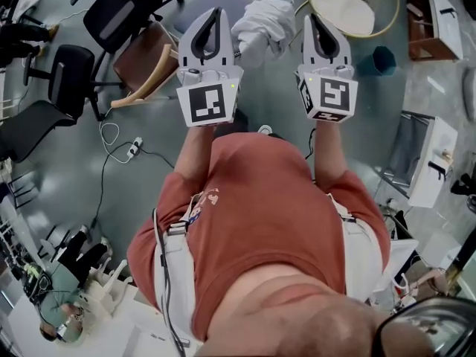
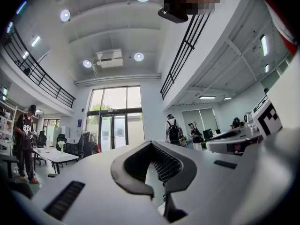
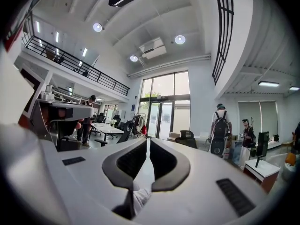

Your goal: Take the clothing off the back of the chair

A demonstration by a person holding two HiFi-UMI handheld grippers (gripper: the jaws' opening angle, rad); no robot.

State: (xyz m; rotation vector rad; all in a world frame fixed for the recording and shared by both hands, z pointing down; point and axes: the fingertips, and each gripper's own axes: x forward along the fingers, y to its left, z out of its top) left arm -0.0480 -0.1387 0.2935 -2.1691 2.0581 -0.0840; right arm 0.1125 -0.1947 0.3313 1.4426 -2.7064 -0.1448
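A white garment (image 1: 262, 22) hangs bunched between my two grippers, clear of any chair. My left gripper (image 1: 216, 12) is level and shut, with the cloth at its right side. A bit of white cloth (image 2: 161, 209) shows under its closed jaws (image 2: 151, 143). My right gripper (image 1: 311, 17) is level and shut too, the garment reaching to its left side. White cloth (image 3: 139, 195) also hangs below its jaws (image 3: 147, 139). The pinch points themselves are hidden by the gripper bodies.
A brown chair with a wooden arm (image 1: 145, 64) stands to the left below, beside black office chairs (image 1: 119, 10). A round white table with a yellow rim (image 1: 343, 6) is at the right, near a teal bin (image 1: 383, 58). People stand far ahead (image 3: 219, 132).
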